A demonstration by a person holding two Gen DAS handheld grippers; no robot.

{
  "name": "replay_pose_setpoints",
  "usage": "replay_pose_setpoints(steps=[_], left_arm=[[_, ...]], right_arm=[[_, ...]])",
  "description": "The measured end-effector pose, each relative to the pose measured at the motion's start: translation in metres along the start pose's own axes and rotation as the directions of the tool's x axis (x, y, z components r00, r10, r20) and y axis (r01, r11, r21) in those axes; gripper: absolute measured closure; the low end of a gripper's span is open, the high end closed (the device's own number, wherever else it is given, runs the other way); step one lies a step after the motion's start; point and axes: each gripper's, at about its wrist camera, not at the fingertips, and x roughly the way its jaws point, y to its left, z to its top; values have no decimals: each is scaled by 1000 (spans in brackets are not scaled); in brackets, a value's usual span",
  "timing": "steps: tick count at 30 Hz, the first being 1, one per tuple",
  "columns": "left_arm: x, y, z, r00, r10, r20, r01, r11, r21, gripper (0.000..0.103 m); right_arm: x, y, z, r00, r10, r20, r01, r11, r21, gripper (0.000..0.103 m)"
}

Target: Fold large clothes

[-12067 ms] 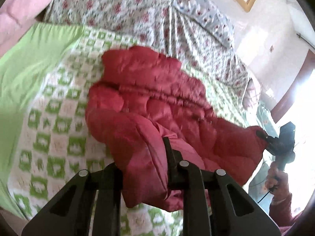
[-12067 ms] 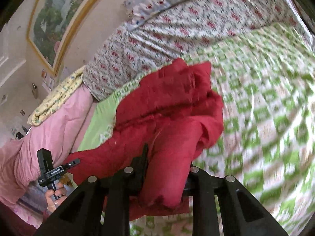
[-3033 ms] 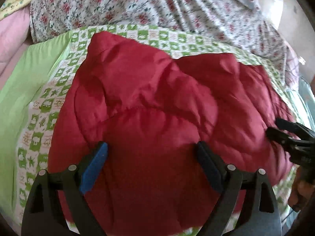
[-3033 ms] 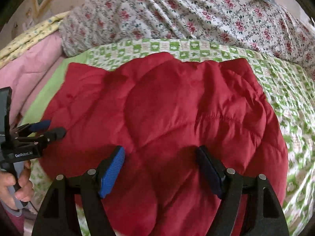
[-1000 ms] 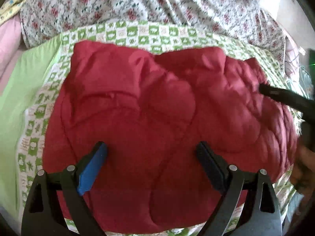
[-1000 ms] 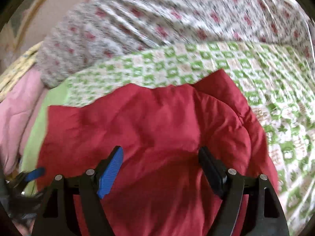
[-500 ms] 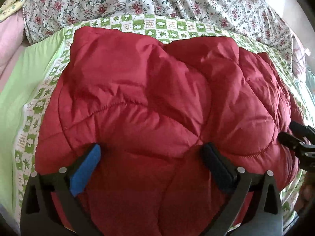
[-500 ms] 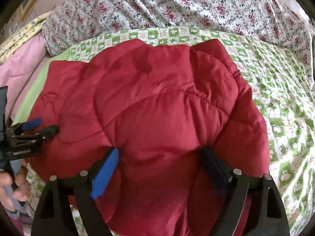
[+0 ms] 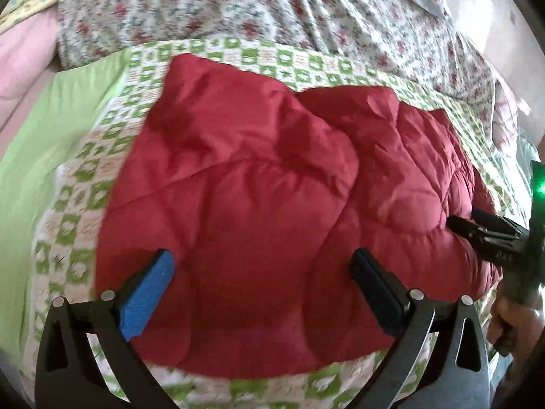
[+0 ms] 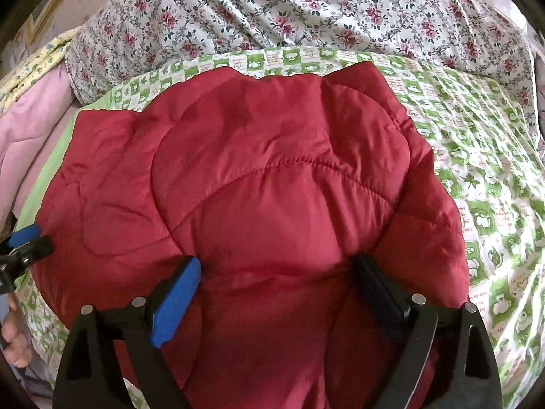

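The red puffy jacket point(image 10: 272, 204) lies folded in a thick bundle on the bed point(image 10: 494, 170). Left gripper point(image 9: 262, 283) at 9 o'clock and right gripper point(image 10: 276, 289) at 3 o'clock spread their fingers wide, holding nothing. It looks nearly done.

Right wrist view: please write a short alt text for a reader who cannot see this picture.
A puffy red quilted jacket lies folded on a green-and-white checked sheet, filling most of the view. The right gripper is open, its fingers pressing on the jacket's near part. A floral blanket lies behind, and the left gripper reaches the jacket's left edge.
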Motion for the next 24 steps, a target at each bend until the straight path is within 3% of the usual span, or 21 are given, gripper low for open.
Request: replay_pose_setpoints(steps=[4,7,10,15,19,22,24], left_arm=[[12,21,-7,998,43,-47,-45,999,-25,0],[22,31,-12,998,0,-70,-4,998,-69,0],[25,28,-15,997,16,-70,-20,998,-53,0],[24,27,-17,997,34,-71,-37,998,-52,0],[-7,20,-18,999,46,10,-45,998,-54,1],[-26,9,-17,997,-7,80,8,1000,-11,1],[-24,-2,-15,998,-20,64,17,999,41,1]], right_arm=[[-29,7,-1,999,-2,51,1,1000,17,12],[-43,17,-7,997,-22,76,24,1000,-20,12],[-25,13,-15,999,-37,1,37,999,-28,12],[-15,3,-23,1000,6,11,-6,1000,4,11],[-14,3,-24,1000,6,10,-6,1000,8,11],[-15,4,-25,1000,4,14,-4,1000,10,11],[-15,5,-26,1000,0,13,0,1000,12,10]])
